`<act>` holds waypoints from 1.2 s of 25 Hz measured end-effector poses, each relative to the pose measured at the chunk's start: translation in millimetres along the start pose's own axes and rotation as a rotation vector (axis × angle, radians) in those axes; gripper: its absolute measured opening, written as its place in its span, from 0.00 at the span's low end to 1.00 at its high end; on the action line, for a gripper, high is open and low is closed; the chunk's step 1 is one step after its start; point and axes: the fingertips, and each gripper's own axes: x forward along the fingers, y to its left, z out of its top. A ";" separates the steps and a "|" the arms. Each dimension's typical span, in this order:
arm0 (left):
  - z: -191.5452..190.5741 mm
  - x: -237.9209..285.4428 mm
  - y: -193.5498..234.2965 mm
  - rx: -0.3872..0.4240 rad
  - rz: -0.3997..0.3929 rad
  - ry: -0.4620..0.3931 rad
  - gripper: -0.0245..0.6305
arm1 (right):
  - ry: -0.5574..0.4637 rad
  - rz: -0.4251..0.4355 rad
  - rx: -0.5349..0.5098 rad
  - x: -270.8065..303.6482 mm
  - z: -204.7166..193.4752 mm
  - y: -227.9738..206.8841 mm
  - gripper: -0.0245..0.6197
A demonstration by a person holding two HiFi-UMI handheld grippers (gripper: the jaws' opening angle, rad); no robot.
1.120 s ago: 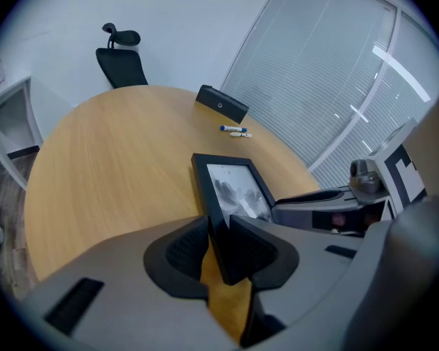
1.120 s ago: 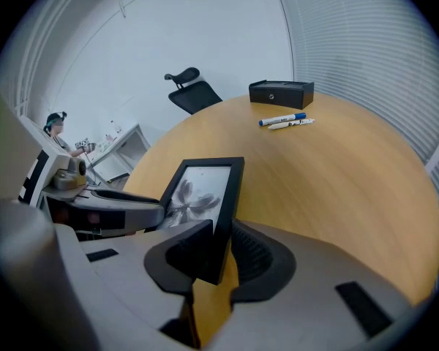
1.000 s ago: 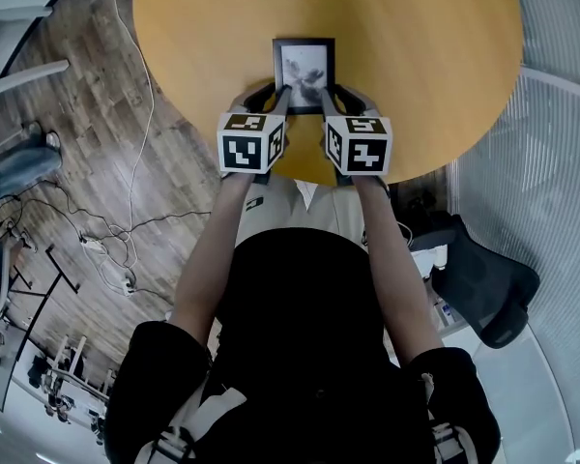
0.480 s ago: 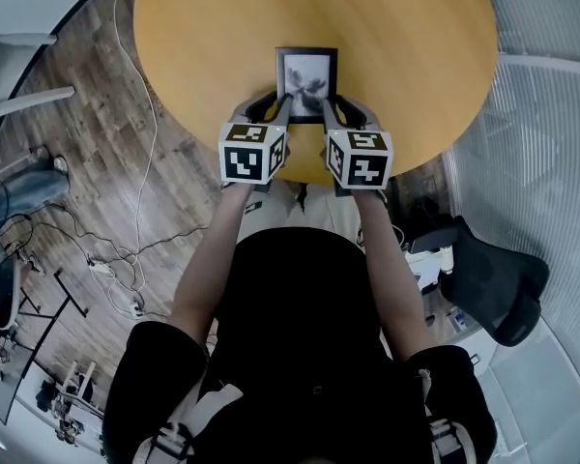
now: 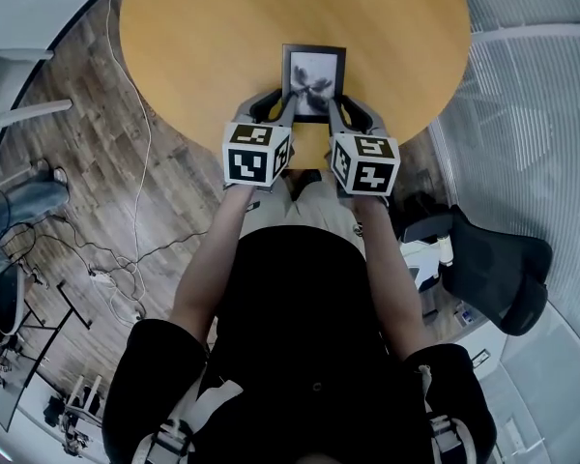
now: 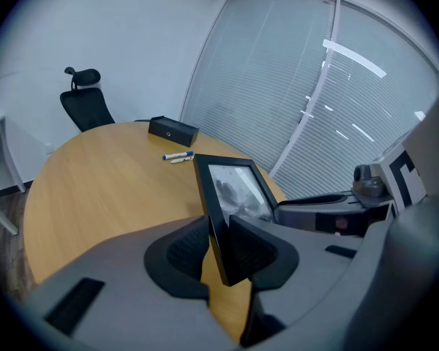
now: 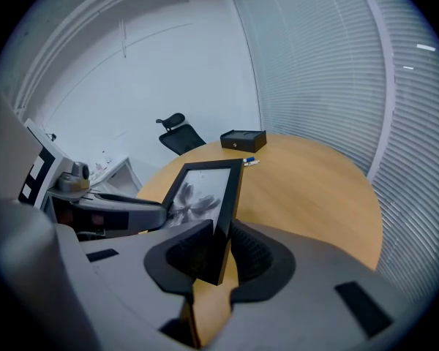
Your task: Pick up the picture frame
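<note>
Picture frame [image 5: 314, 77], black-edged with a grey print, was held picture side up and tilted between two hand-held grippers, above the near edge of the round wooden table [image 5: 193, 46]. Left gripper [image 6: 219, 232]: jaws clamped on the frame's left edge near its lower corner. Right gripper [image 7: 221, 243]: jaws clamped likewise on the right edge. Beyond the frame, two markers [image 6: 177, 156] lay side by side on the table, with a black box [image 6: 173, 130] past them near the far rim. An office chair [image 6: 88, 107] stood behind the table.
</note>
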 end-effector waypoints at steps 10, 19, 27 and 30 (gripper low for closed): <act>15.3 -57.4 -95.1 0.107 -0.016 -0.126 0.19 | -0.171 -0.033 -0.023 -111.3 5.3 -18.8 0.19; 30.1 -125.0 -146.4 0.168 -0.026 -0.248 0.19 | -0.319 -0.042 -0.055 -196.2 15.5 -1.8 0.19; 52.6 -184.0 -176.9 0.212 -0.013 -0.377 0.19 | -0.449 -0.023 -0.105 -256.5 37.9 19.4 0.19; 59.5 -206.2 -183.2 0.225 -0.002 -0.410 0.19 | -0.483 -0.010 -0.126 -275.3 44.7 31.3 0.19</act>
